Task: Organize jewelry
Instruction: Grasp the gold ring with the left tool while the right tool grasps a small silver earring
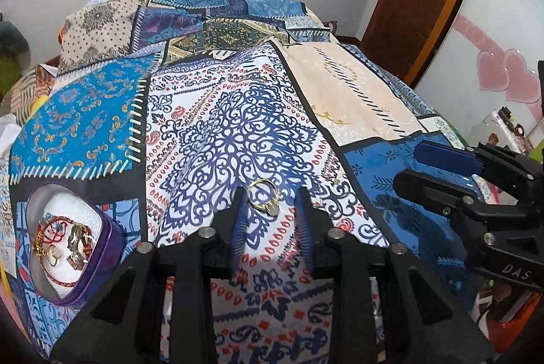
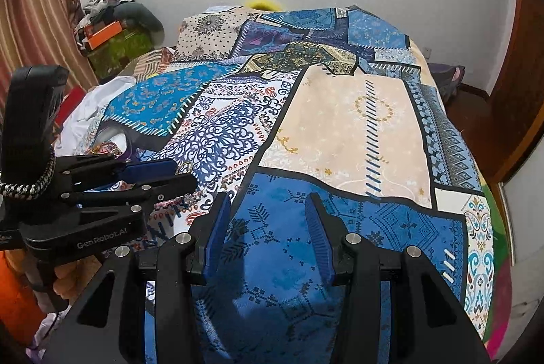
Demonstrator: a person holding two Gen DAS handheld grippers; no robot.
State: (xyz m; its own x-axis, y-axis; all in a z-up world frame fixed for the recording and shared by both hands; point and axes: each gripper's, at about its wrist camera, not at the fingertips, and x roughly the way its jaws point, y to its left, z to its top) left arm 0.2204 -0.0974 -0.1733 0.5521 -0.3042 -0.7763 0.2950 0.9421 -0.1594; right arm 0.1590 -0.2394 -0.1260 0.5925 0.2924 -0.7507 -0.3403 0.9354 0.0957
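Thin gold-coloured metal ring (image 1: 263, 196) with a small pale setting lies flat on the patchwork bedspread (image 1: 217, 126), on the white panel with the navy scroll print. Band reads as a slightly squashed oval; the setting sits at its near-right edge, toward the camera, open hoop on the far side. Long axis runs roughly from far-left to near-right in the left wrist view.

Left gripper (image 1: 270, 194): blue-padded fingers (image 1: 238, 228) apart, ring between the tips, nearer the right one. Pads not pressing on it; can't tell whether either tip touches the band.

Right gripper (image 2: 265, 211): fingers apart, nothing between them, over the dark blue panel of the bedspread, well right of the ring.

Purple heart-shaped tin (image 1: 68, 241) with white foam lining sits on the bed at the left, holding red beaded strings and other gold pieces. Ring is well apart from it.
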